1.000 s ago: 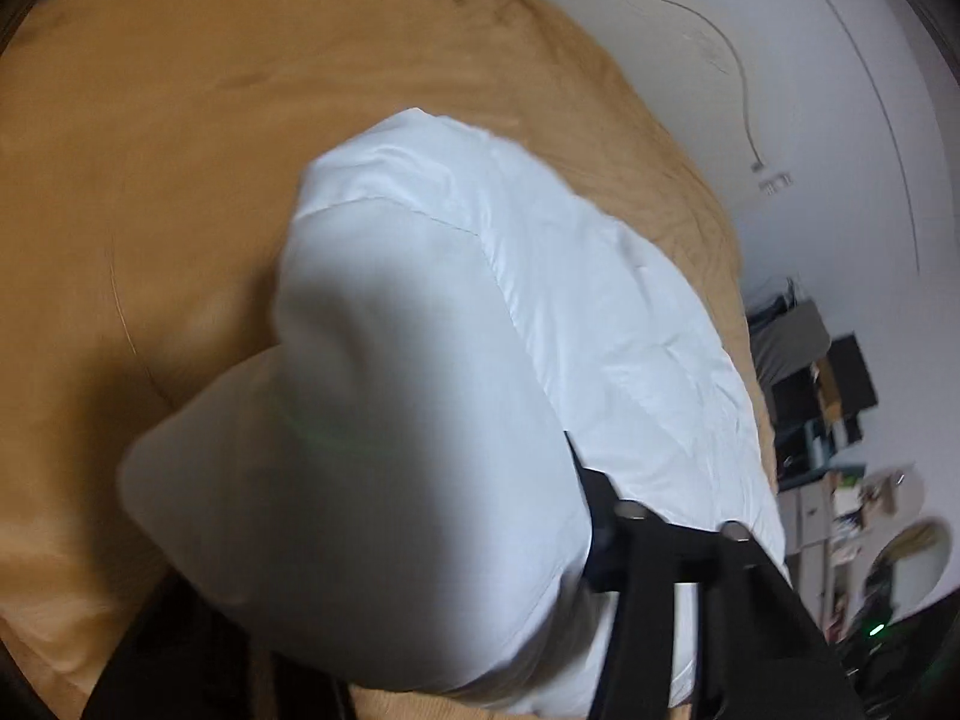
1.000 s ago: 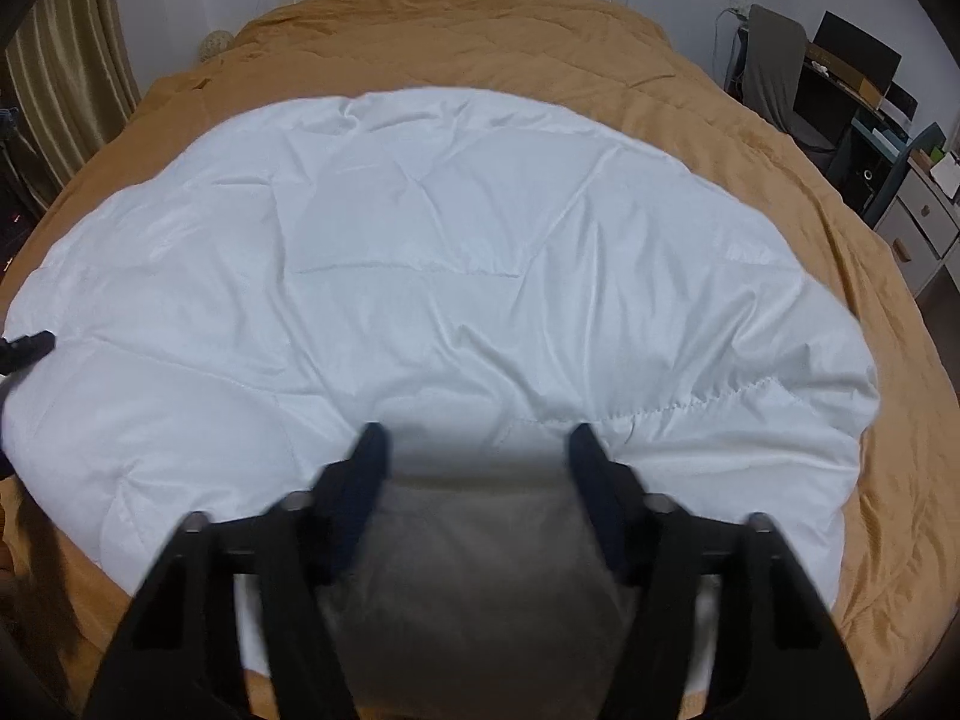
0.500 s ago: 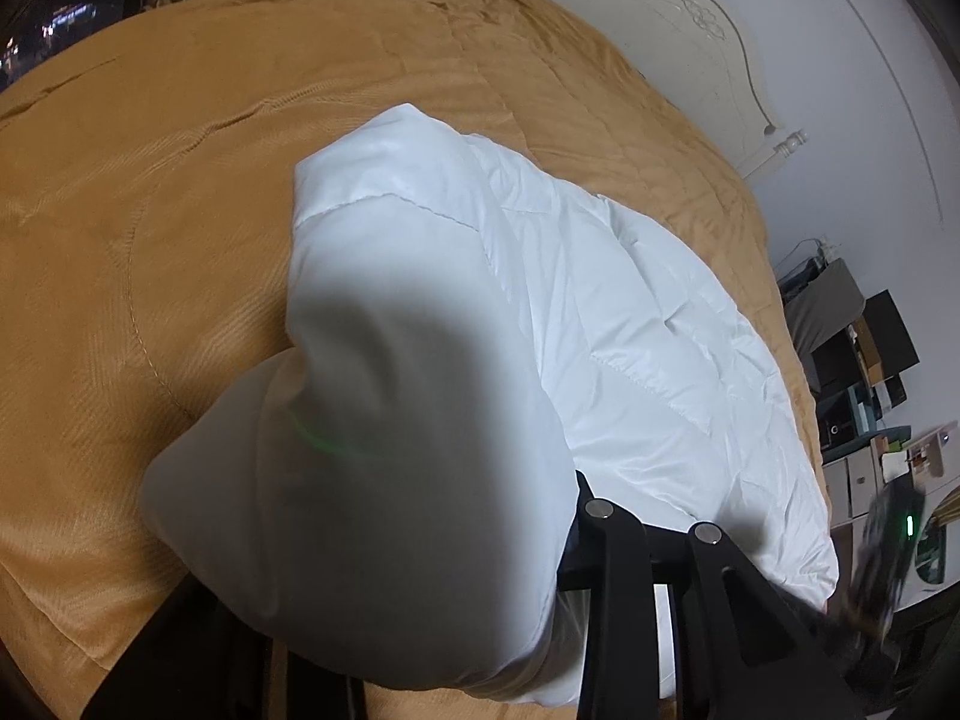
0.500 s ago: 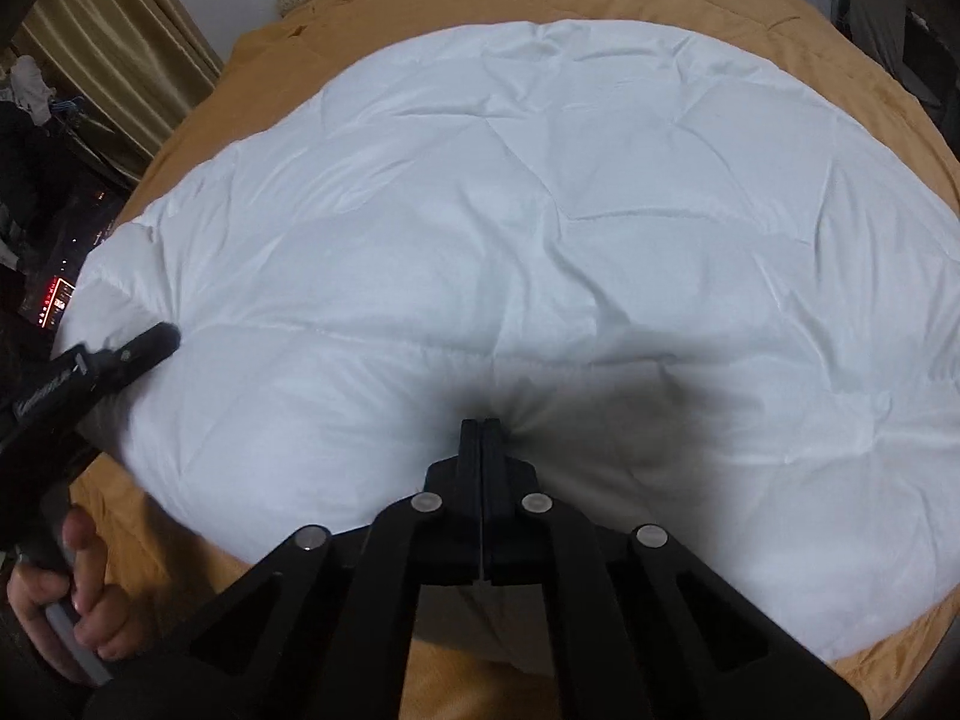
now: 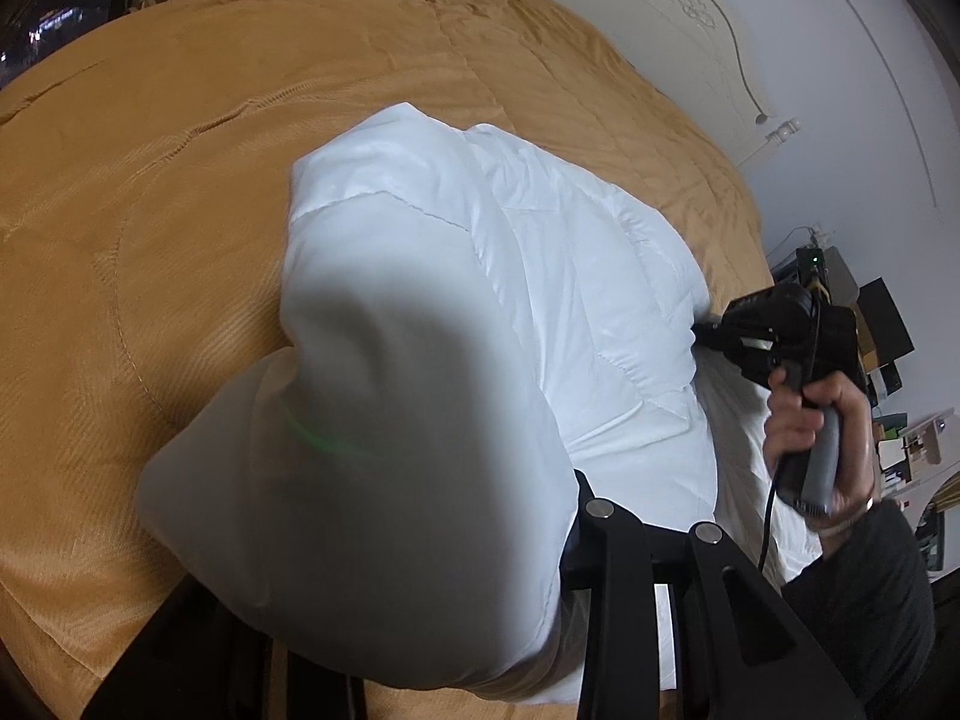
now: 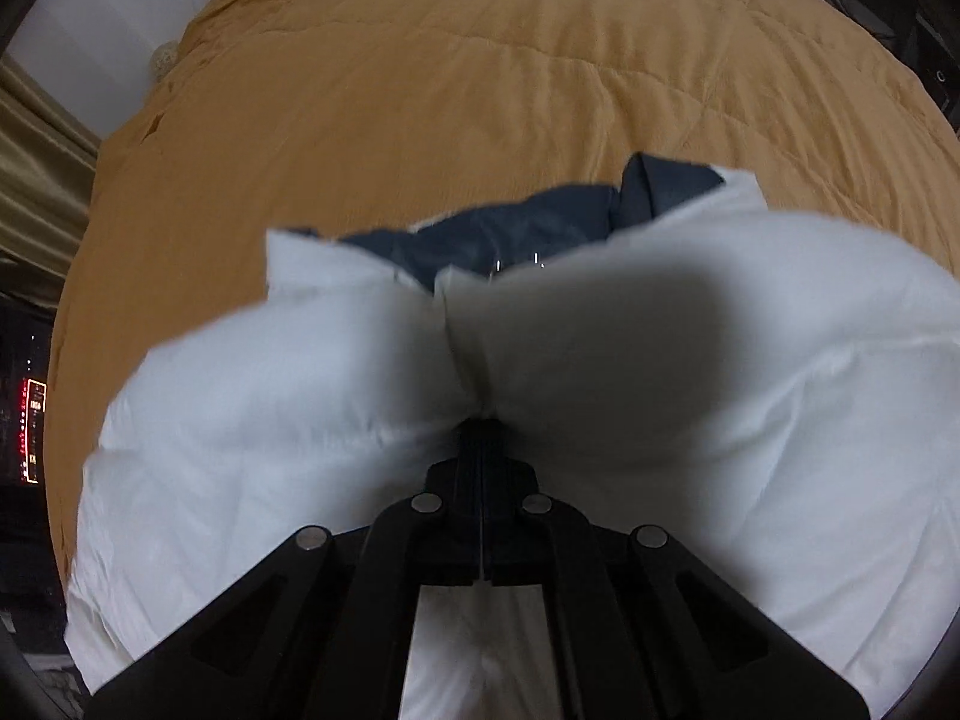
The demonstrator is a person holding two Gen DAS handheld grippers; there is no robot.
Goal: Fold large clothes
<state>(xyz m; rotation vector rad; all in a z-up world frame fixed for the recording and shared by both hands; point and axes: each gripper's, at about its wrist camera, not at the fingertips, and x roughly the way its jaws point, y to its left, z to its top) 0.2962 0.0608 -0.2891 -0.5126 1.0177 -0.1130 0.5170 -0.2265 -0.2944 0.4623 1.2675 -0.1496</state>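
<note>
Your right gripper [image 6: 482,420] was clamped on the white quilted garment [image 6: 600,396], your left gripper [image 5: 480,540] gripped its bunched end, orange bedspread [image 5: 210,150] underneath, no readable writing.

The right gripper [image 6: 482,420] is showing black linkage arms with silver screws. The right hand [image 5: 816,420] is wearing a dark sleeve [image 5: 864,594]; a black cable [image 5: 770,516] is trailing below.

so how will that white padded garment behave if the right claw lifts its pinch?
Likely floppy: the white padded garment bulges to both sides of the shut right claw and drapes over the left claw. Probably light for its bulk, given its puffy quilted panels. Its smooth fabric may slip from a thin pinch.
</note>
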